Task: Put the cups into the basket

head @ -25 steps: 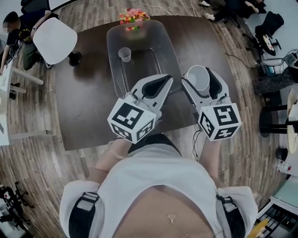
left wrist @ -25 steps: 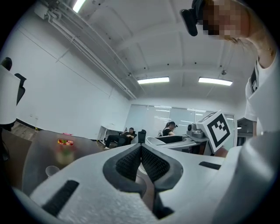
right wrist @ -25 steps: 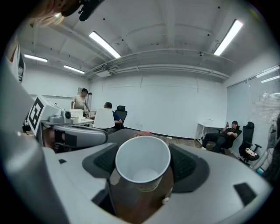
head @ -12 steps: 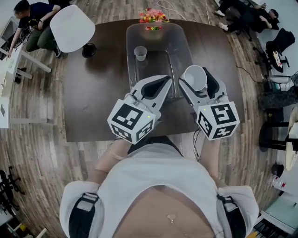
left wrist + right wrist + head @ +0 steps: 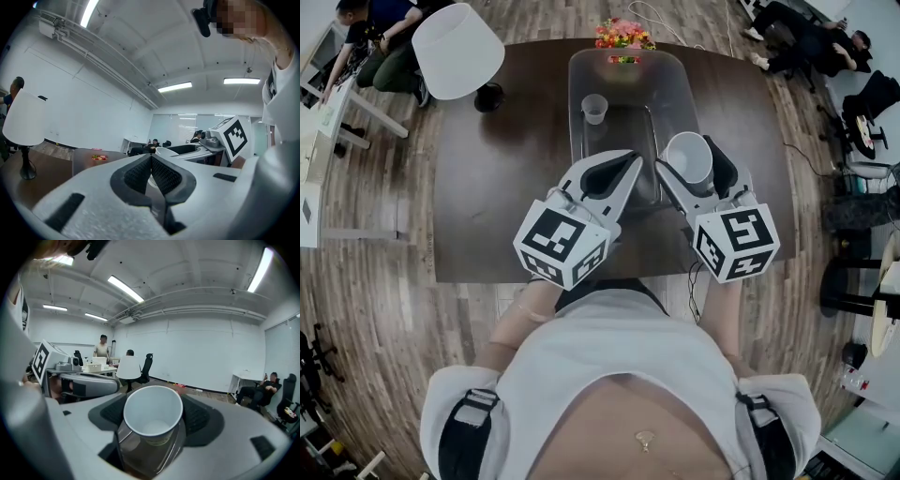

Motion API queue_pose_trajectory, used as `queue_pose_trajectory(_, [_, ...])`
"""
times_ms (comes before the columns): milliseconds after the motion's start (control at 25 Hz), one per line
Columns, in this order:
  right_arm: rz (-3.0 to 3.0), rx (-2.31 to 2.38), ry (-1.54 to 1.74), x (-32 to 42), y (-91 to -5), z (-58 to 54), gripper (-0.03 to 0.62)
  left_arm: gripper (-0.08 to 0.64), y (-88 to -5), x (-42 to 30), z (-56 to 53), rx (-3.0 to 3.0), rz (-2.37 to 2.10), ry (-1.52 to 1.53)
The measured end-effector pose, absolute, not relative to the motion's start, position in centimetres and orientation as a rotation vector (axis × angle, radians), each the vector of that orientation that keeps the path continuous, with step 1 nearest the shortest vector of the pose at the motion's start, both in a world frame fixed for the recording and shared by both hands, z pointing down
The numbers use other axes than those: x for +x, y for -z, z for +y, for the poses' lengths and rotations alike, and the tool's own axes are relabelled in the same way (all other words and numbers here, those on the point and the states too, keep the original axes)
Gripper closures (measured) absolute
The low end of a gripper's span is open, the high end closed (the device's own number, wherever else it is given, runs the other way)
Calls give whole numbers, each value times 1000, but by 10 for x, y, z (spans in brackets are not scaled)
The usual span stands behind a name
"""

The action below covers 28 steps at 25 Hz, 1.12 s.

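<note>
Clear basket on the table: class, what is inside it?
One small clear cup stands inside the basket. Its near end is hidden behind the left gripper.

Cup (image 5: 594, 108) in basket (image 5: 667, 94) (lamp (image 5: 457, 37) left)

Side by side out front: left gripper (image 5: 621, 167) jaws together, empty; right gripper (image 5: 692, 159) jaws wide around white cup (image 5: 152, 418).

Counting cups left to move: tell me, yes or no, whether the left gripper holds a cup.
No, the left gripper has its jaws together on nothing; the white cup sits in the right gripper.
</note>
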State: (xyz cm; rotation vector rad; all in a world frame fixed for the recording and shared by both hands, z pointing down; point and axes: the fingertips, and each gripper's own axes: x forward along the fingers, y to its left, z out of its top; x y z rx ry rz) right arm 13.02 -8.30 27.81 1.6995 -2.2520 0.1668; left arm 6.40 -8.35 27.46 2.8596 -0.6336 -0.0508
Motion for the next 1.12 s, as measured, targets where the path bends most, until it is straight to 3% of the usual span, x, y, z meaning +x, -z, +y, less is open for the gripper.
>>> queue_pose_trajectory(1120, [-2385,1537,-173,86,-287,-179,224,551,-287,1,-182,2771,-944,21])
